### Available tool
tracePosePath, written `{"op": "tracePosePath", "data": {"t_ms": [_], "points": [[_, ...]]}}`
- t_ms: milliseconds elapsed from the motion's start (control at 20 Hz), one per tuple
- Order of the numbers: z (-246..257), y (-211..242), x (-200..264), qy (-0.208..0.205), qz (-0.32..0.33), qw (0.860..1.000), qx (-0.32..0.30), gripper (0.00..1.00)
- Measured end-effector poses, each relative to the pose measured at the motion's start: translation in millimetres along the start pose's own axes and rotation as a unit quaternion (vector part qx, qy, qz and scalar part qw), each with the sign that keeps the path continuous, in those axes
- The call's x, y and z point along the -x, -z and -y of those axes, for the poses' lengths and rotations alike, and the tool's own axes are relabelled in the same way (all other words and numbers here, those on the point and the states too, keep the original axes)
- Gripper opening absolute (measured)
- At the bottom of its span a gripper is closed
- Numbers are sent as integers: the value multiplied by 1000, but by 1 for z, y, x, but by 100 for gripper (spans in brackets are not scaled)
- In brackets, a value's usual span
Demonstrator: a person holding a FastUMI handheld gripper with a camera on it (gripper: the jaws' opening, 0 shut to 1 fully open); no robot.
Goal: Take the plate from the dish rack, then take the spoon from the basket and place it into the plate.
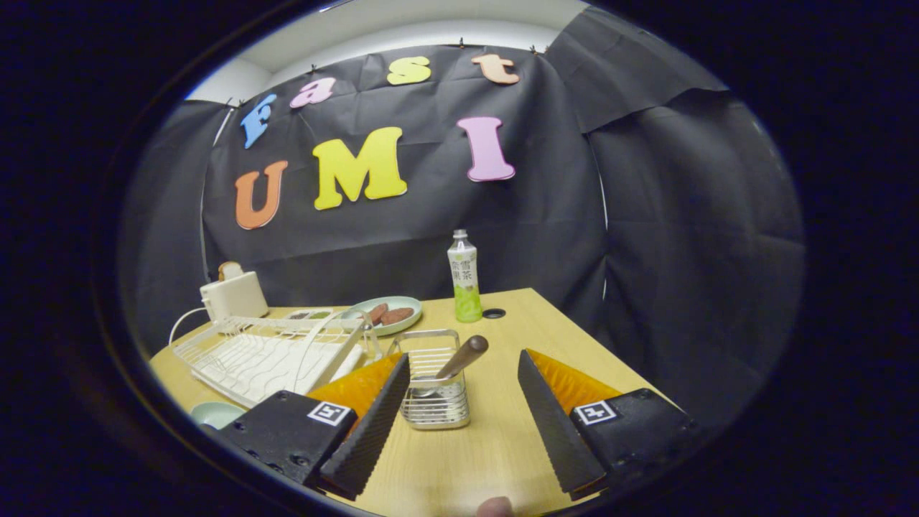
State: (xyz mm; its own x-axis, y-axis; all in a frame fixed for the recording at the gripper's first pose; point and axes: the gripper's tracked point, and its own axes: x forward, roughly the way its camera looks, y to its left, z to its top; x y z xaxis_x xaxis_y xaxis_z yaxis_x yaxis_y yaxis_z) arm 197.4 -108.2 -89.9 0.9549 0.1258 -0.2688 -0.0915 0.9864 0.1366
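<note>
Hovering wide open and empty, the tool [463, 366] frames the basket [433, 384] with the spoon [459, 359] inside; the rack [269, 352] stands left of it, on the surface [517, 323].

Soft, even overhead light, faint shadows on the table [502, 438], sharp centre, strong fisheye bending at the edges

The spoon's [459, 361] bowl is hidden inside the basket [433, 388], whose near left side is covered by one finger of the spread tongs [463, 373]. The dish rack's [269, 353] near corner is covered too. A pale dish [215, 413] is largely hidden behind the tongs' body.
</note>
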Motion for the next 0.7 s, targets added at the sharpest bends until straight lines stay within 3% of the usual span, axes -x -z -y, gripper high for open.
{"op": "tracePosePath", "data": {"t_ms": [350,650,700], "points": [[-7,5,-30,-25,-35,998,-49,78],[-17,4,-35,-37,-46,997,-44,42],[-19,3,-37,-40,-46,997,-44,32]]}}
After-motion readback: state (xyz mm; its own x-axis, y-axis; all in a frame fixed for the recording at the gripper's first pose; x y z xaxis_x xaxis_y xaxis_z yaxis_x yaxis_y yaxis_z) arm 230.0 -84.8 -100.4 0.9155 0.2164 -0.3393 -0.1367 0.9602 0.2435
